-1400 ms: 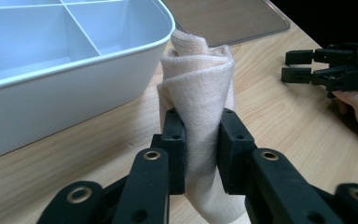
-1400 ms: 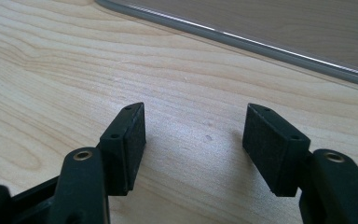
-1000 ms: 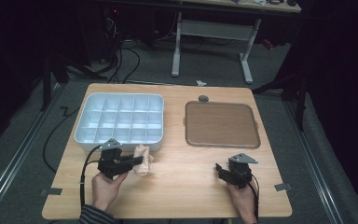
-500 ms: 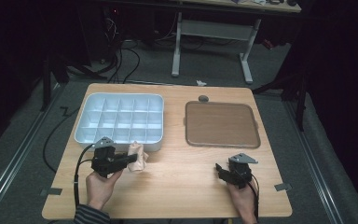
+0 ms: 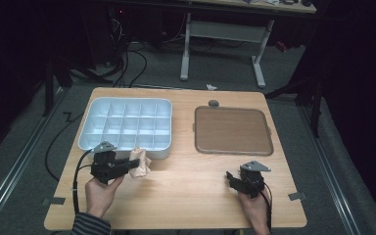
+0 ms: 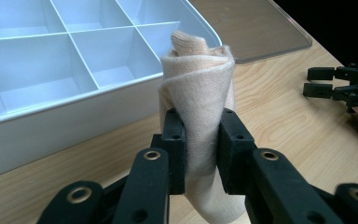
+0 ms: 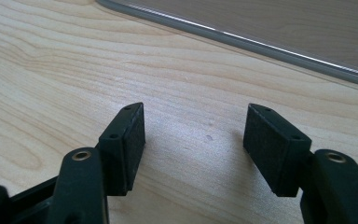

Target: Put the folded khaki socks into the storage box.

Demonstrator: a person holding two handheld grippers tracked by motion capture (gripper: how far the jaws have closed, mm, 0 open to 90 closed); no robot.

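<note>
Rolled beige cloth [image 6: 196,107] is the thing in hand: a soft, knitted-looking bundle, wound on itself with a coiled end showing at the top. It sits pinched between the jaws of the left gripper [image 6: 196,149], which have closed in on its middle until the fabric bulges above and below the pads. In the high view the cloth [image 5: 139,165] is over the table's front-left part, just before the near wall of the white compartment tray [image 5: 89,132], close to that tray's front-right corner.

It should handle as something very light and limp: no risk of breaking, little of slipping, since fabric grips rubber well. The likelier trouble is that the roll loosens or a loose flap drags on a divider, so a hold across the middle of the roll, squeezing all layers together as now, looks the soundest place to take it.

The tray lies along the table's left side, its cells bare where visible. A brown flat lid [image 5: 233,130] lies to the right, apart from the tray. Near the table's front-right edge the right gripper [image 7: 193,142] rests low over bare wood, jaws standing wide apart with nothing between them.
</note>
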